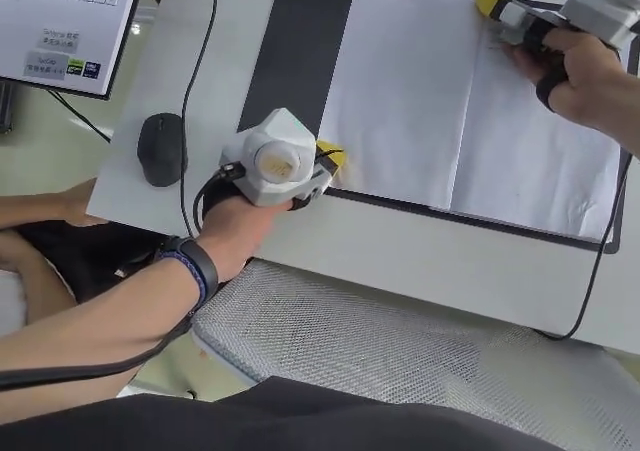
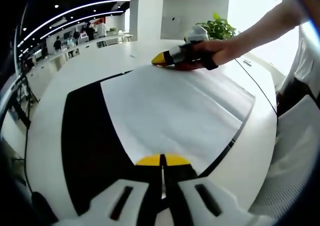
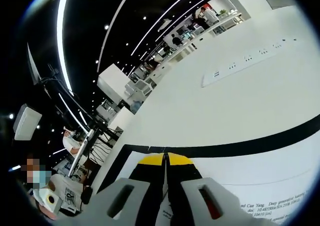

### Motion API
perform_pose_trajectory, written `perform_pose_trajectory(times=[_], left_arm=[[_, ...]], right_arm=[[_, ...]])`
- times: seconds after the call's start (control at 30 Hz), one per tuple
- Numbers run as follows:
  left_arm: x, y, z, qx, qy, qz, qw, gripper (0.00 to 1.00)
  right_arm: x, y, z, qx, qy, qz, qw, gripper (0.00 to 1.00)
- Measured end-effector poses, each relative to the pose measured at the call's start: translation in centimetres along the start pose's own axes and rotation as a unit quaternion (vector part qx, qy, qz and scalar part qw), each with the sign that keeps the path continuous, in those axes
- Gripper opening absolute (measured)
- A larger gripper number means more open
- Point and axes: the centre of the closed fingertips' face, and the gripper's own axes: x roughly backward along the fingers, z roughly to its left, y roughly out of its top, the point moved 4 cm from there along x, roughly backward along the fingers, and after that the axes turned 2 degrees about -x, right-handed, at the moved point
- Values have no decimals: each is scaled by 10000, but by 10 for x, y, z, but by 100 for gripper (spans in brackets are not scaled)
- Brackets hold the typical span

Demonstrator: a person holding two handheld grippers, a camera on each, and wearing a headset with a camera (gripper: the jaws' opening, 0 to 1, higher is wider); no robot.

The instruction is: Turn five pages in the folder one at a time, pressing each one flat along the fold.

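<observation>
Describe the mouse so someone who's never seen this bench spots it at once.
On the white desk lies an open folder with a black cover and white pages. Left of it, below the near corner of the laptop, sits the mouse. It is a small dark oval, unlike the flat white things around it, with a black cable passing on its right.

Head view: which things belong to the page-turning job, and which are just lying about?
For the job: folder, its open pages, left claw at the near page edge, right claw at the far end of the fold.
Lying about: mouse, laptop.
</observation>
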Motion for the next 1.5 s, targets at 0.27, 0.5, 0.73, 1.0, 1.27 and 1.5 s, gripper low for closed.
perform_pose_trajectory(times=[0.27,0.5,0.73,1.0,1.27,1.5], left_arm=[[0,0,0,1,-6,-16,10000,0],[0,0,0,4,-22,-34,10000,0],[0,0,0,-8,-21,-51,10000,0],[1,0,-1,-19,-23,-52,10000,0],[1,0,-1,-20,-26,-59,10000,0],[1,1,-1,-38,-32,-64,10000,0]], right_arm=[[13,-16,6,157,250,323,9990,0],[25,-34,16,365,452,526,9969,0],[43,-55,26,446,589,645,9952,0],[61,-78,37,534,778,793,9924,0],[82,-102,54,376,877,730,9928,0],[99,-123,74,488,1006,929,9894,0]])
